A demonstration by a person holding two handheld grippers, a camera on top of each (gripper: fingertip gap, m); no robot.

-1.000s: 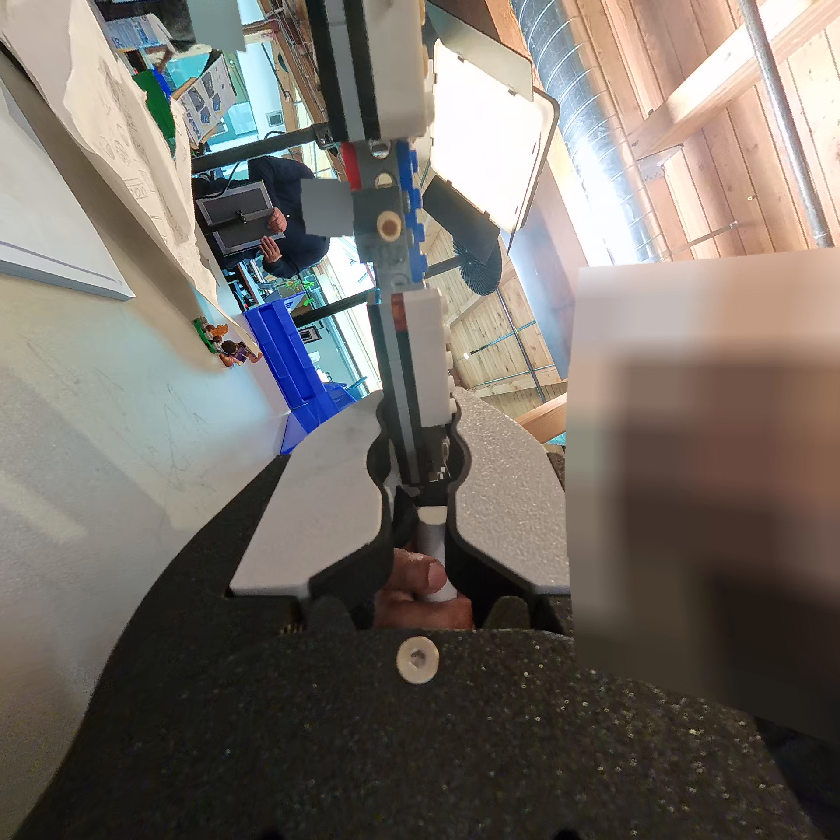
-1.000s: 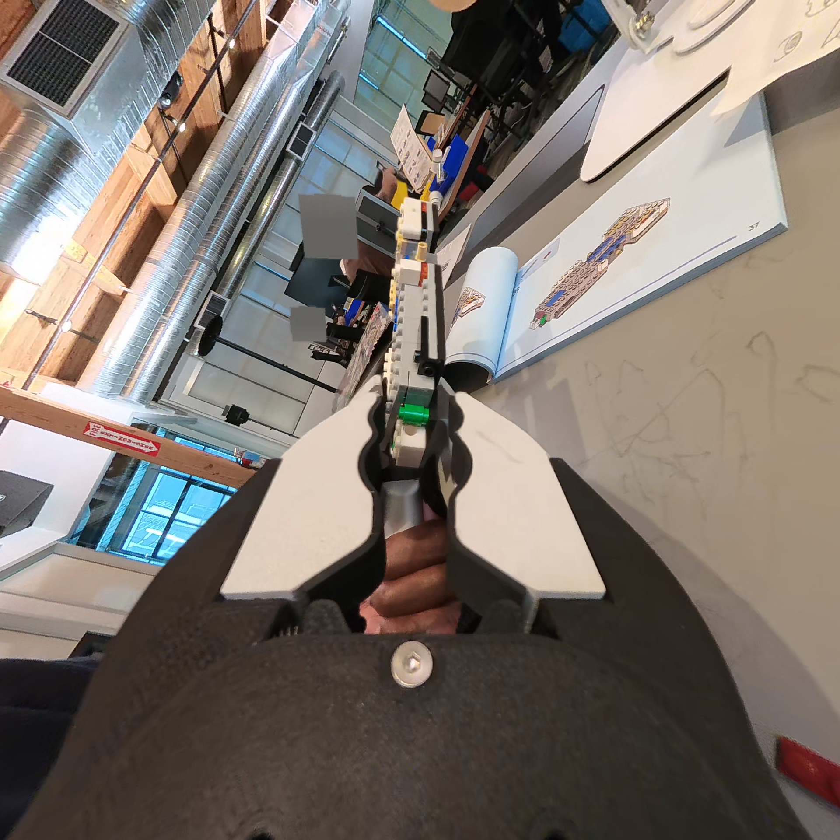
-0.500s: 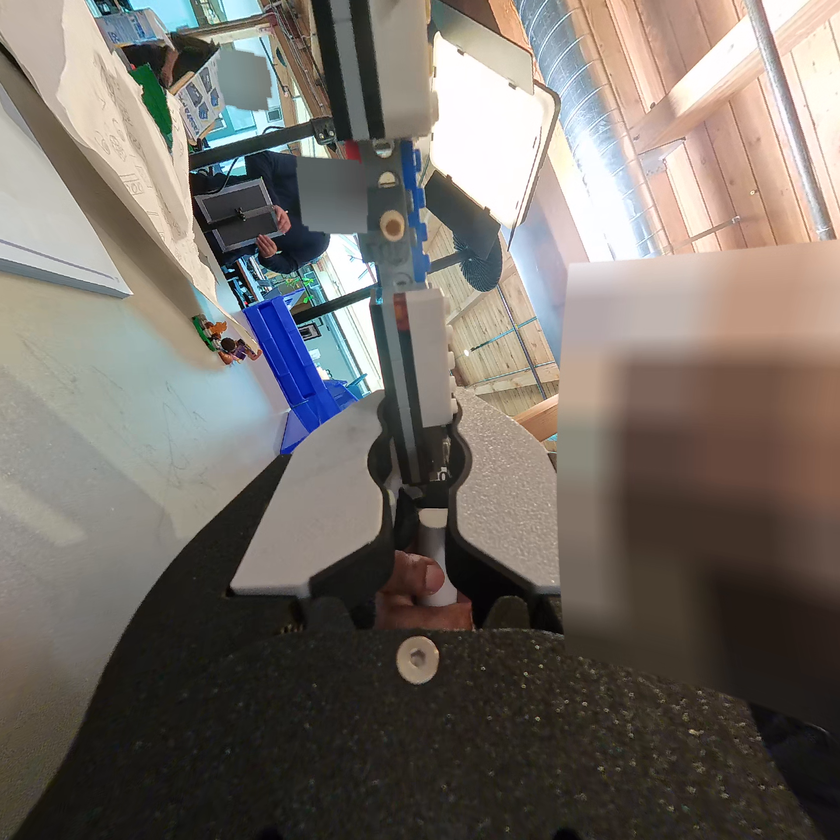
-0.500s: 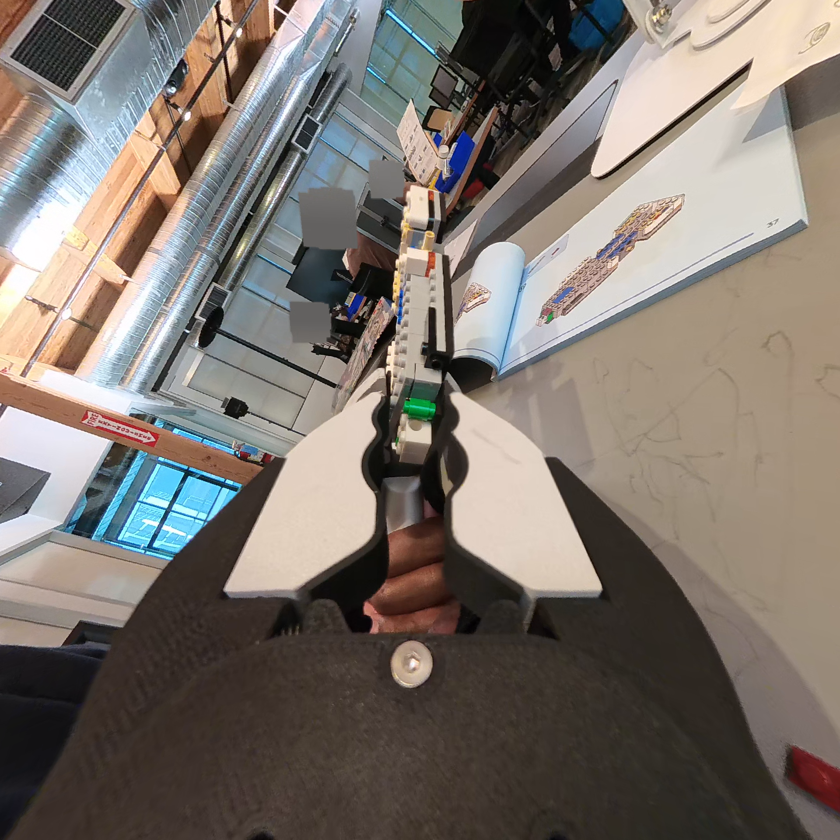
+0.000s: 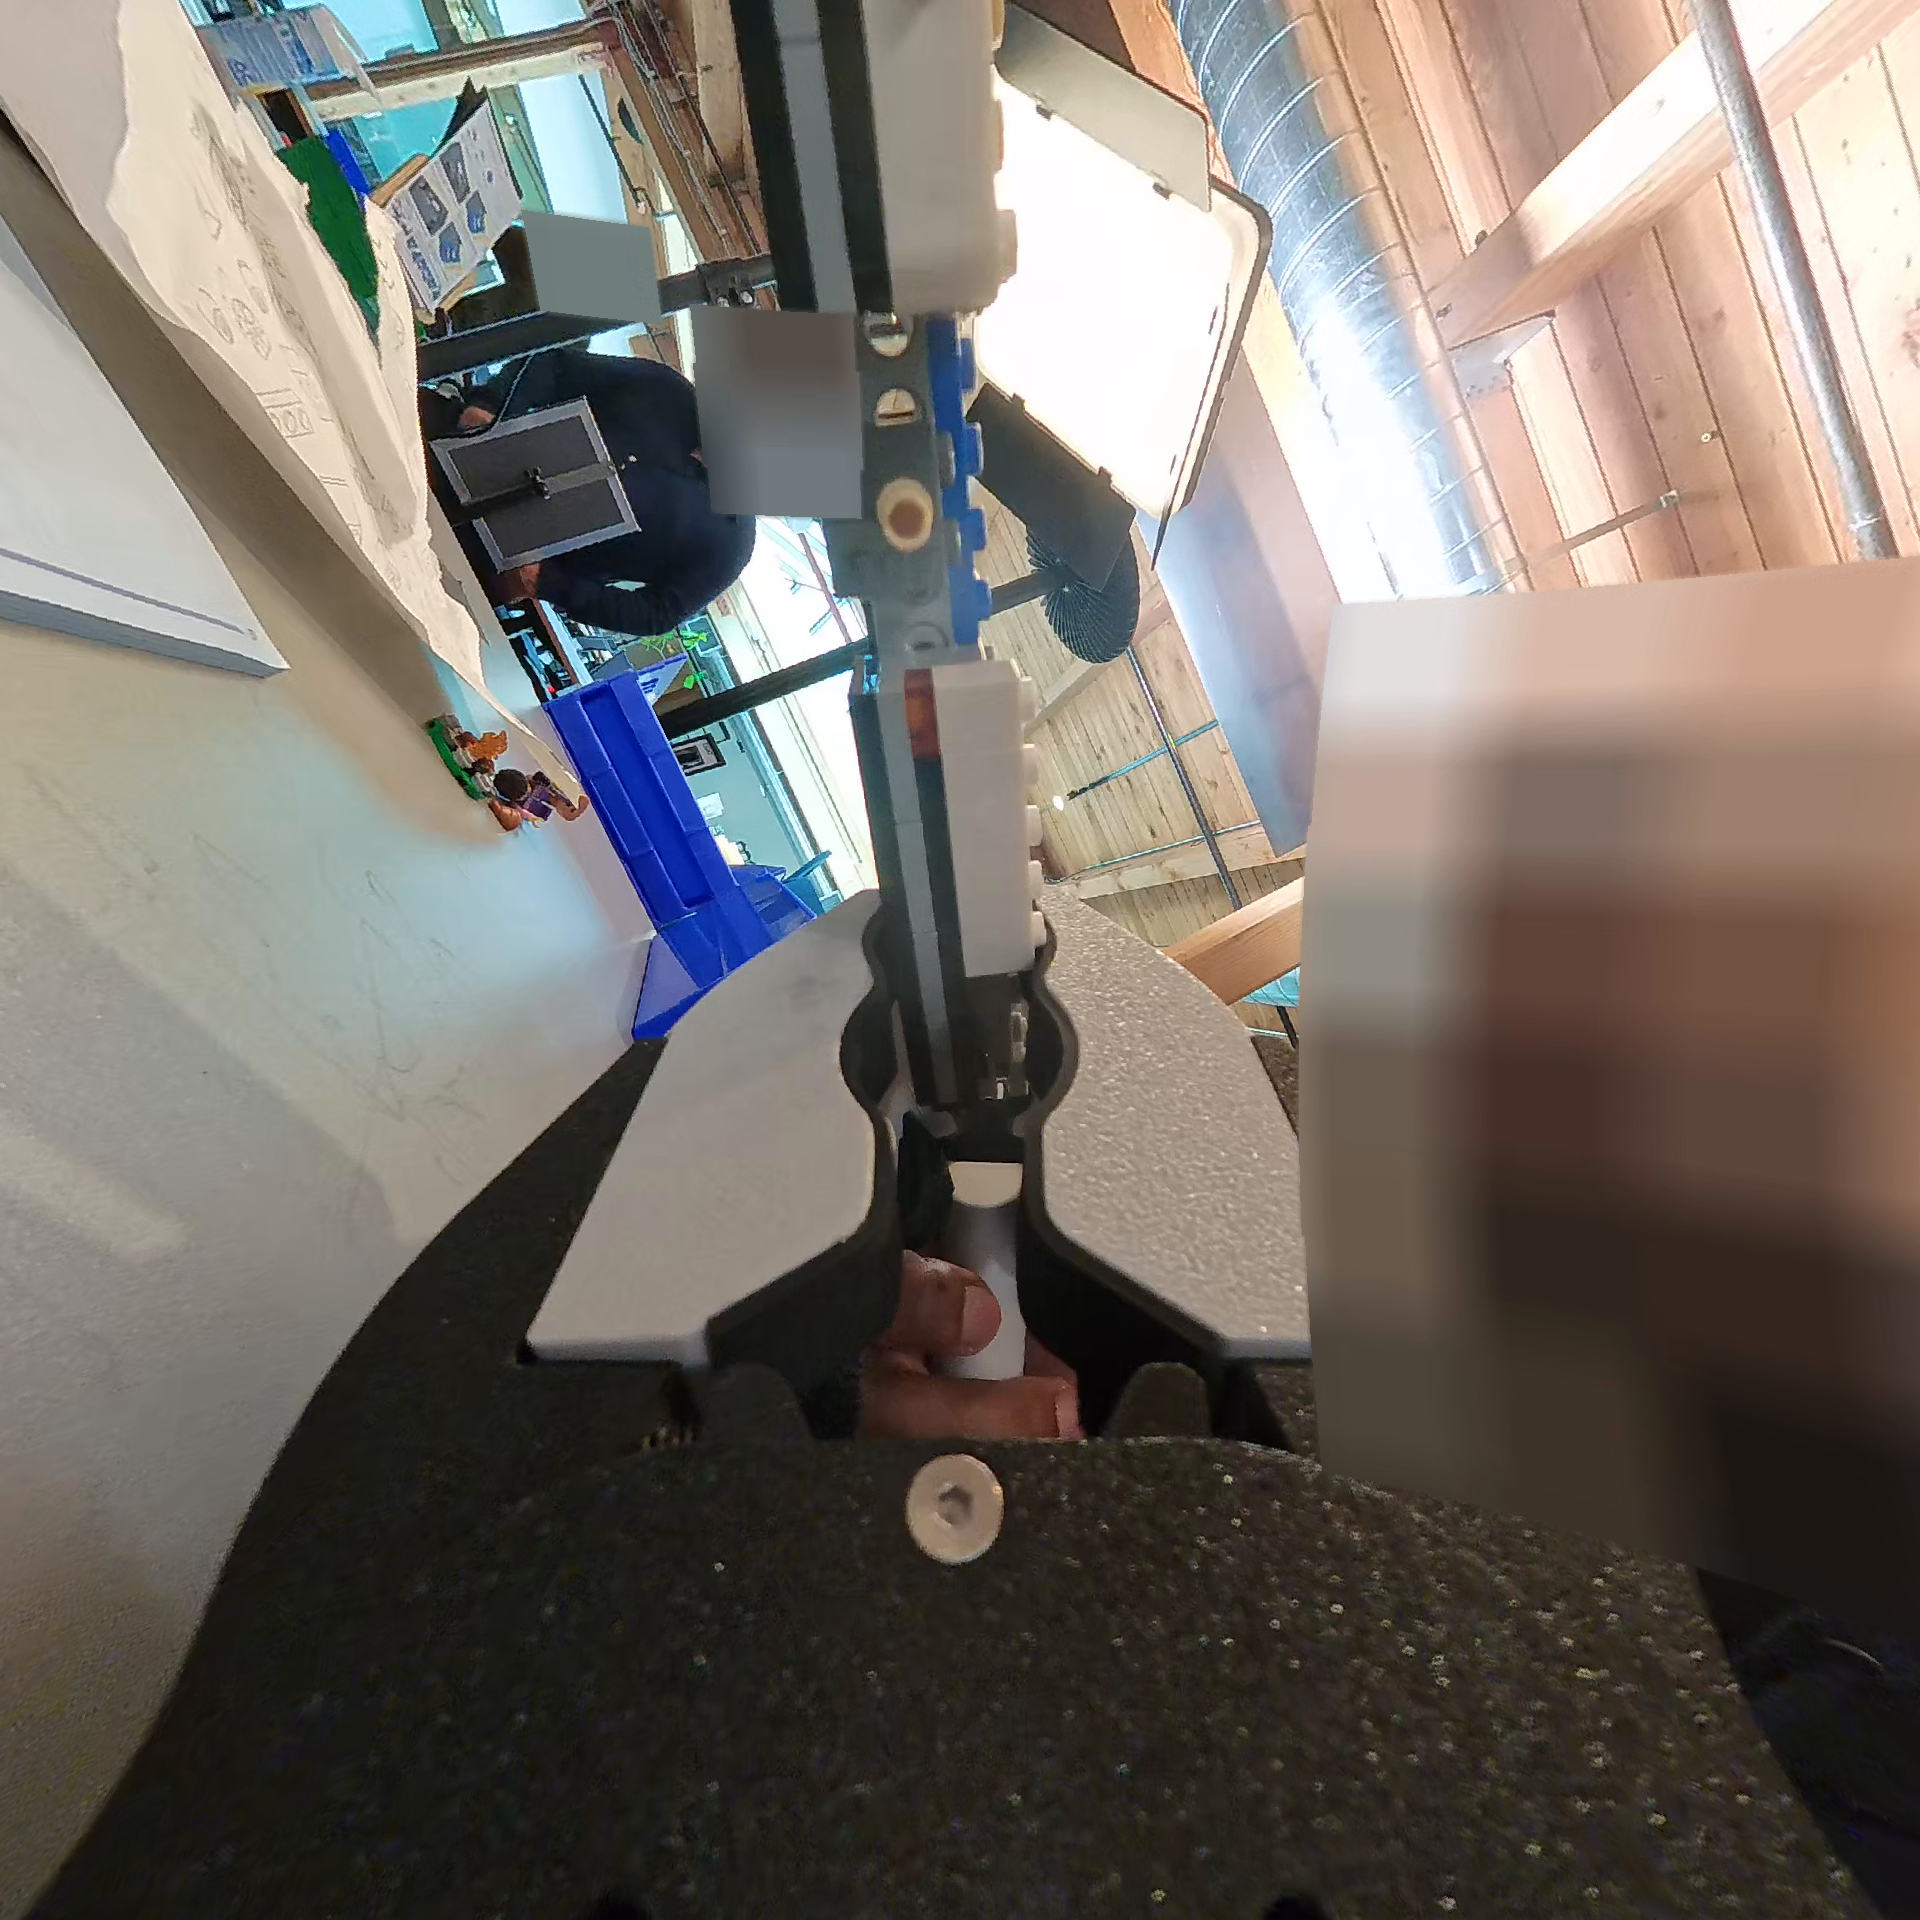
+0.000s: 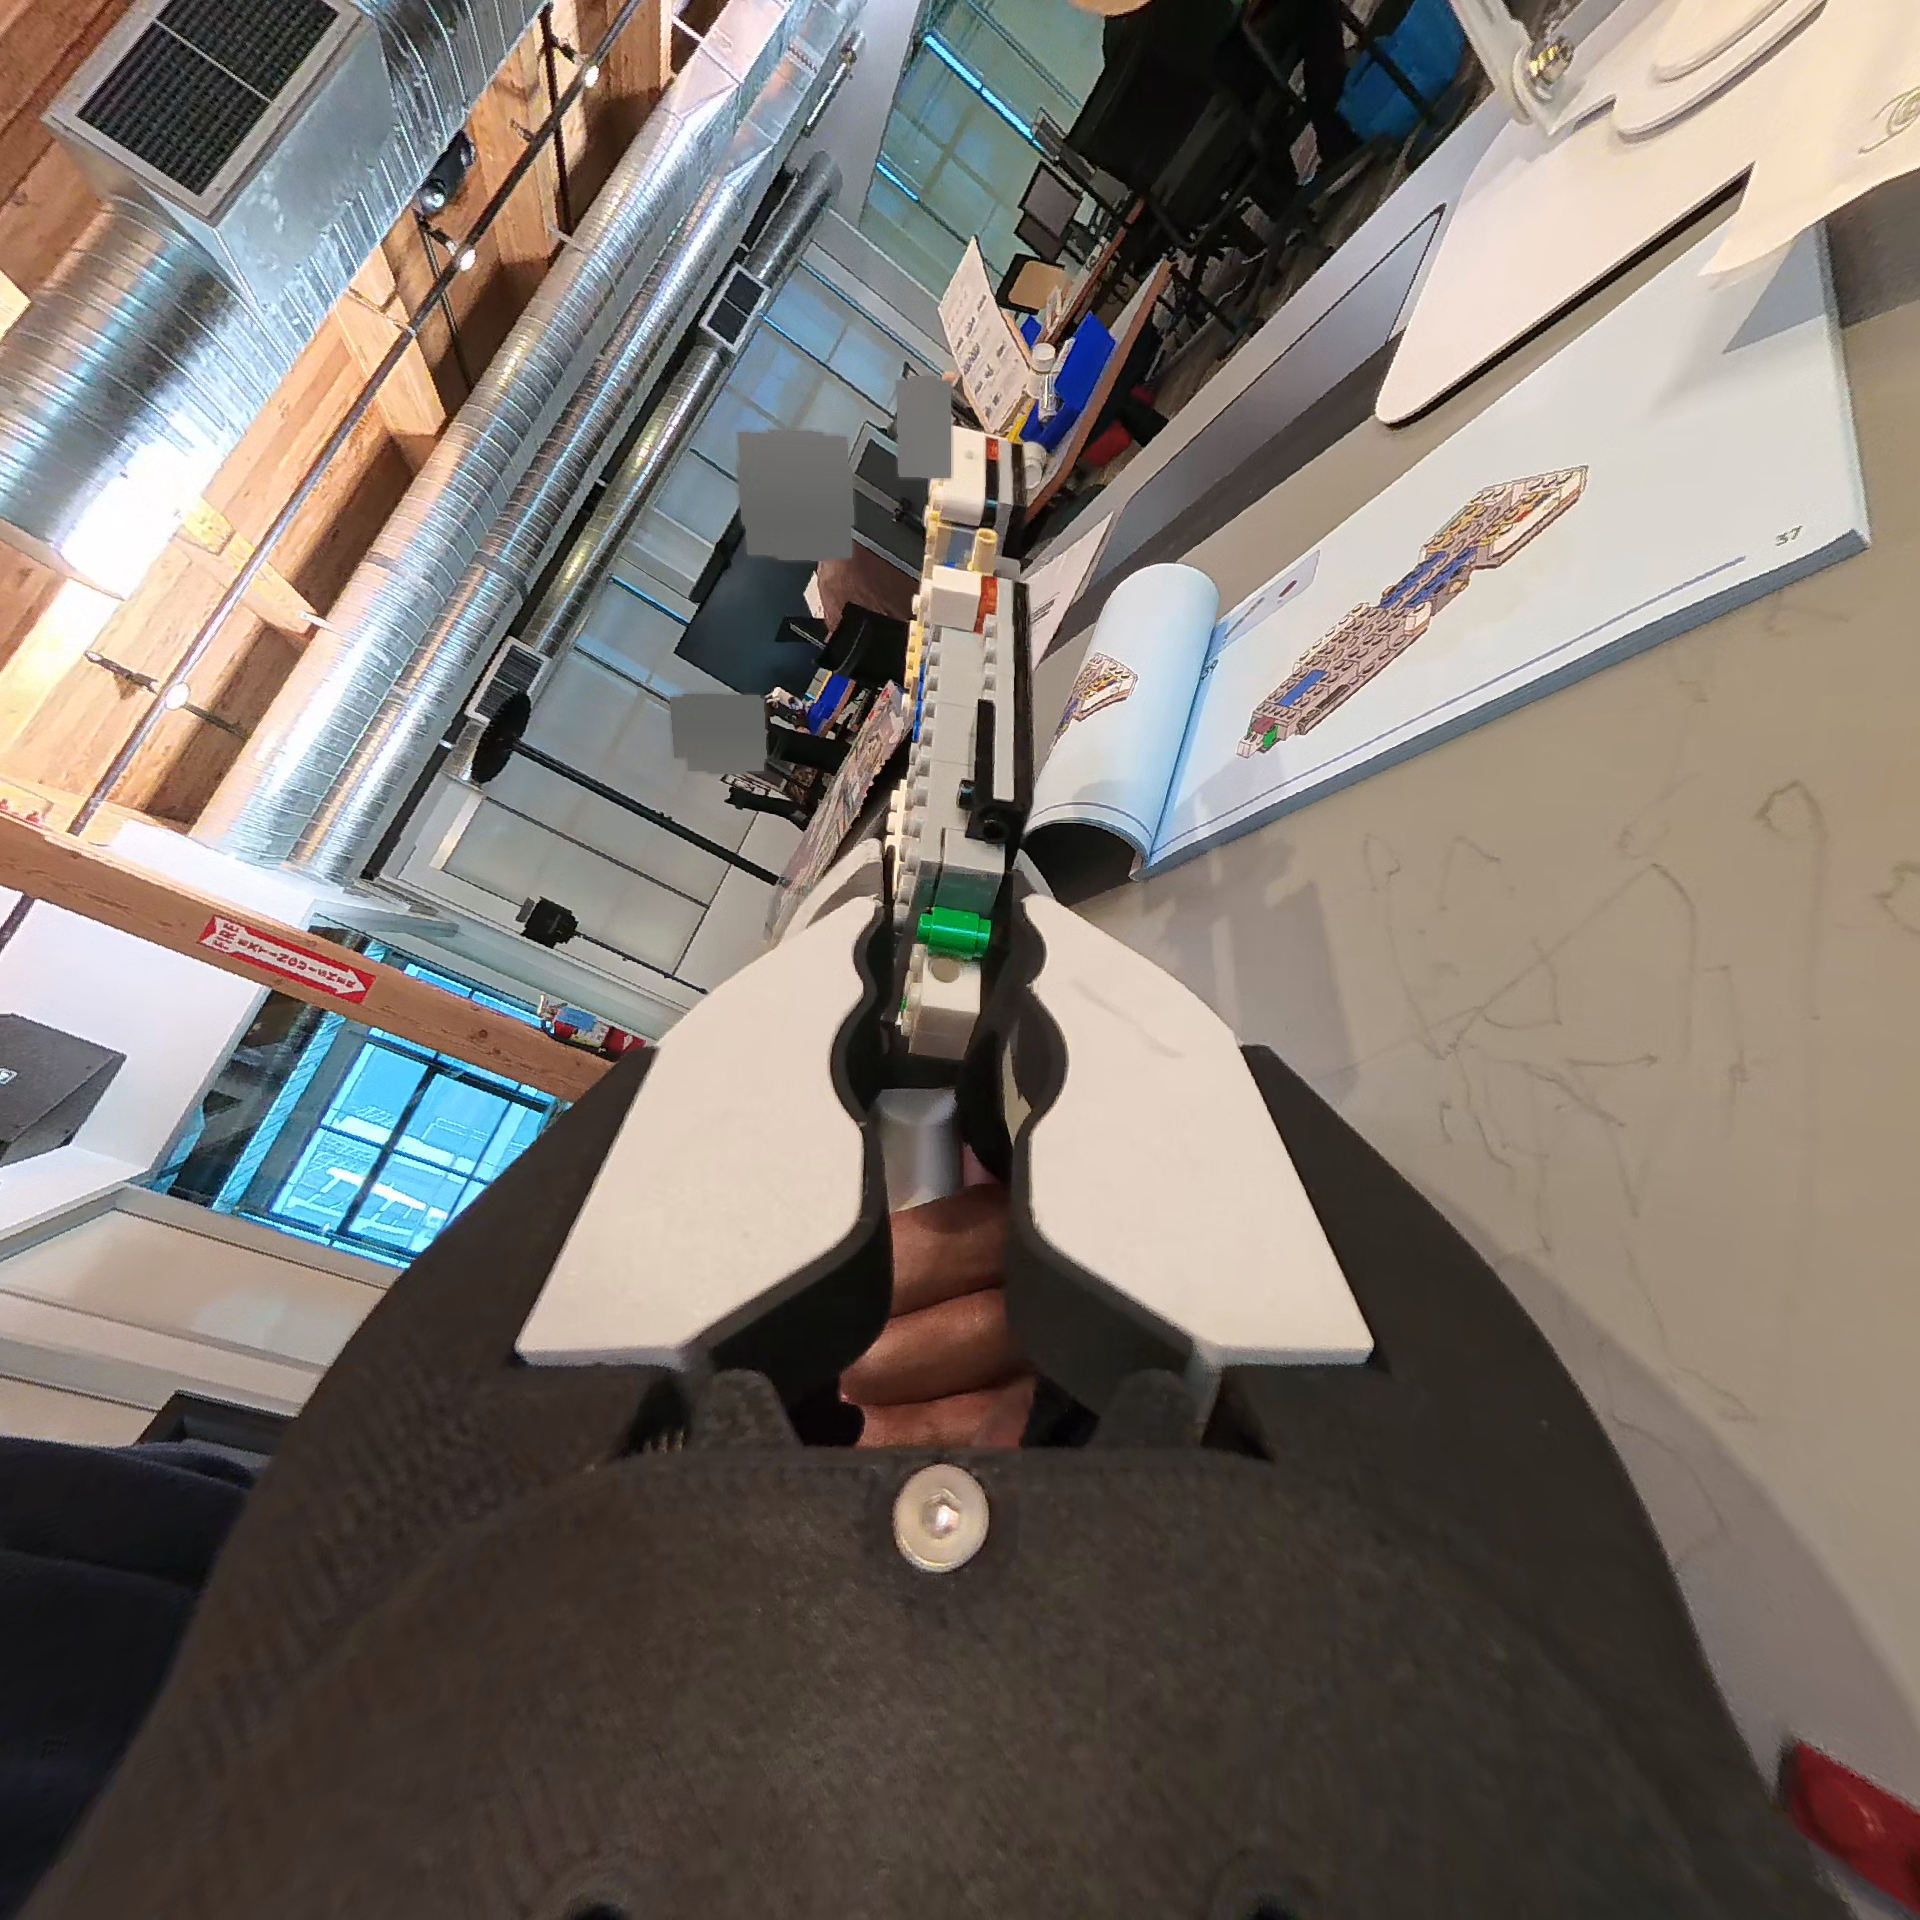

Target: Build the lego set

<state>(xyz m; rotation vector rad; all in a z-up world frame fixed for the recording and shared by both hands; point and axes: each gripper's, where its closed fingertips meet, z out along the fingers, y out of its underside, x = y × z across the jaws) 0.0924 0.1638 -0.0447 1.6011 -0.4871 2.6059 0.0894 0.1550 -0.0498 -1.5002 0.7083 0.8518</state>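
Left gripper (image 5: 956,997) is clamped on one end of a long brick model (image 5: 966,831), w/ both pads pressed on its dark-grey and white layers; the model runs straight away from the gripper, up off the counter (image 5: 208,987), past a grey section w/ a blue strip to a wider white and black block at the far end. Right gripper (image 6: 940,977) grips the model (image 6: 961,727) too, pads tight on a white brick w/ a green round piece just beyond them; a black clip piece sits on the model's side a bit further out. A person's fingers show behind each gripper's pads. Beside the model in the right wrist view, an open instruction booklet (image 6: 1507,623) lies on the counter (image 6: 1558,1039), a white board (image 6: 1538,260) beyond it. In the left wrist view, small figures on a green base (image 5: 488,769) stand on the counter left of the model, blue bins (image 5: 665,831) between them and it, paper sheets (image 5: 260,260) further off.
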